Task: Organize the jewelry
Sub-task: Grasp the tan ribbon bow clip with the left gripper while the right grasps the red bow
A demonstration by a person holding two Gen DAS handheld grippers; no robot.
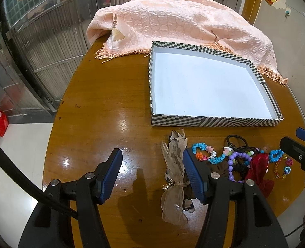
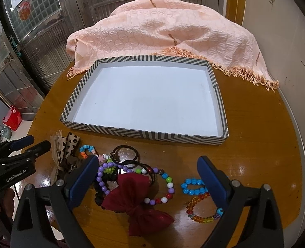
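Both jaws stand spread wide with nothing between them. Left gripper (image 1: 152, 173) hovers low over the bench (image 1: 103, 111), its right finger just over a leopard-print bow (image 1: 174, 165) with sheer ribbon tails. Right gripper (image 2: 148, 181) hangs above the jewelry heap, its blue pads (image 2: 207, 170) framing a red bow (image 2: 136, 200).

A striped tray (image 2: 144, 133) with a white floor holds nothing. All jewelry lies on the bench on the near side of the tray. Nearest the tray's near wall are black hair ties (image 2: 125, 155). Farther from the tray, a bracelet of purple and mixed beads (image 2: 162, 194) loops around the red bow. A blue bead bracelet (image 2: 191, 186) lies nearer the tray's right corner, with an amber bead bracelet (image 2: 202, 210) just beyond it. A turquoise block bracelet (image 2: 86, 149) lies toward the tray's left corner, beside the leopard-print bow.

Behind the tray, a peach fringed cloth (image 2: 162, 35) is heaped, its fringe touching the tray's far wall.
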